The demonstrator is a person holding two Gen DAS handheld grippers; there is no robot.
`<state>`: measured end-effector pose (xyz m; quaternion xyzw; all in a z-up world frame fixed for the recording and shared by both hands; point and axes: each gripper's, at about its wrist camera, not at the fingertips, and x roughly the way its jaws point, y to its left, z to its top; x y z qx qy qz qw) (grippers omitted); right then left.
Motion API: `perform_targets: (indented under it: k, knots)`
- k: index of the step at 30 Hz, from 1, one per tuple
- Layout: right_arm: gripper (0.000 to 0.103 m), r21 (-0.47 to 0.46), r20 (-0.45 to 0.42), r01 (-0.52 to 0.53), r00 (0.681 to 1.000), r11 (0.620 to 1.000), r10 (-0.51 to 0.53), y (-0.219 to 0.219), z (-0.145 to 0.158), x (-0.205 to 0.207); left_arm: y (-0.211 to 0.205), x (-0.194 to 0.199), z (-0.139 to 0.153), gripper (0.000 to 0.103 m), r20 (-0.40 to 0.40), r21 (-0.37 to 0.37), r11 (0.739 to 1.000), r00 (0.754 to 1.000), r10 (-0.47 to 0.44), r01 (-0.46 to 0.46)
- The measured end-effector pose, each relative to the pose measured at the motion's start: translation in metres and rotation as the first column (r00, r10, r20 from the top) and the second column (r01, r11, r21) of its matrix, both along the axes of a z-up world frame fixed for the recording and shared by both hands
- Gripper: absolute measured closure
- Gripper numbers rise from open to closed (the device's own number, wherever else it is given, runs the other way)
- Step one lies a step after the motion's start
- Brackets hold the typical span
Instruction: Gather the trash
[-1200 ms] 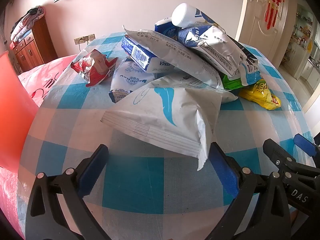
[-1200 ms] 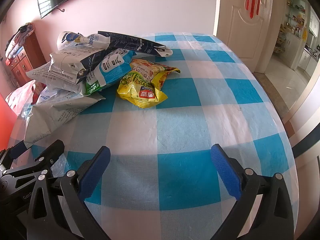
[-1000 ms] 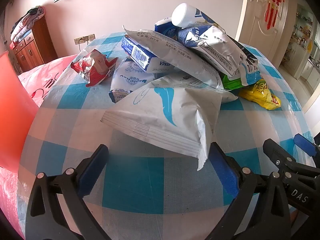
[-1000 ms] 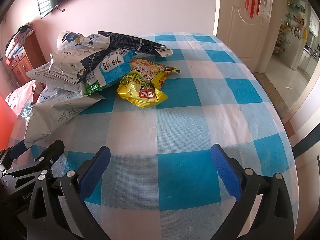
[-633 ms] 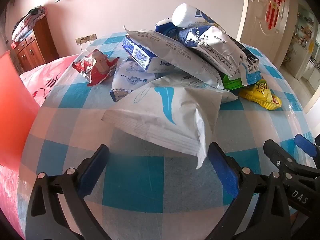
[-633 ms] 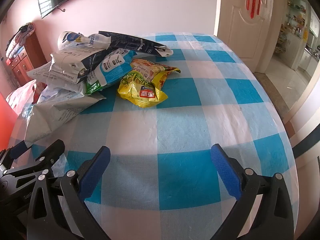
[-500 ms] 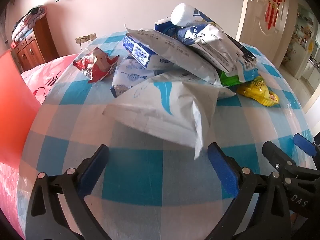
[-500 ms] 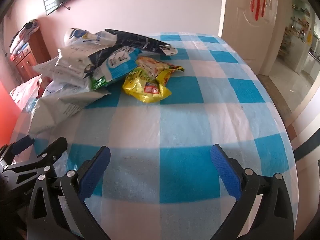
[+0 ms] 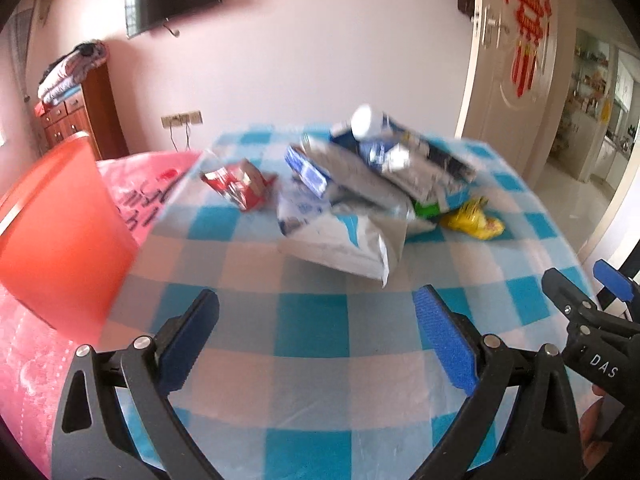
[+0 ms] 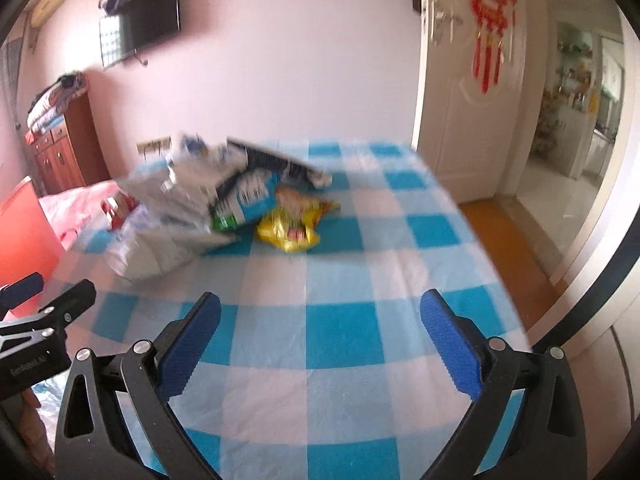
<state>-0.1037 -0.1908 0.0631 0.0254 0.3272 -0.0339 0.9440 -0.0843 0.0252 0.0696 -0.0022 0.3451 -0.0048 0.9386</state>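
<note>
A heap of empty wrappers lies on the blue-and-white checked table (image 9: pixel 312 328): a large white bag (image 9: pixel 344 244) in front, a red wrapper (image 9: pixel 236 186) to its left, a yellow packet (image 9: pixel 474 226) to its right and a white bottle (image 9: pixel 362 120) on top. My left gripper (image 9: pixel 316 344) is open and empty, well short of the white bag. My right gripper (image 10: pixel 320 340) is open and empty over the table (image 10: pixel 340 332), with the yellow packet (image 10: pixel 290 232) and the heap (image 10: pixel 192 208) far ahead. Both views are blurred.
An orange bin (image 9: pixel 56 236) stands at the table's left, over a pink bag (image 9: pixel 148 184). A wooden cabinet (image 9: pixel 84 116) stands at the back left. A white door (image 10: pixel 472 92) and an open doorway are on the right, past the table's right edge.
Both grippers have pulled back and risen away from the heap, which now looks smaller and farther off. Both stay open. The wrappers have not moved.
</note>
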Motion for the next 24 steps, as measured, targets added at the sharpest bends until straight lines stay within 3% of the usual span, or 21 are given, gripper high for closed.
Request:
perform_targets:
  k: [11,18,24]
  knots:
    - [0.004,-0.034,0.186,-0.059,0.981,0.998,0.064,0.026,0.069,-0.051,0.022,-0.055,0.068,0.004,0.188,0.034,0.997,0.98,0.06,-0.068]
    - [0.004,-0.055,0.272,-0.082,0.958,0.995,0.093,0.039,0.093,-0.077,0.037,-0.078,0.085,0.004,0.243,0.025,0.995,0.966,0.089,-0.098]
    - [0.004,-0.081,0.295,-0.093,0.949,0.992,0.113,0.049,0.101,-0.088,0.045,-0.091,0.093,0.004,0.268,0.005,0.995,0.958,0.098,-0.103]
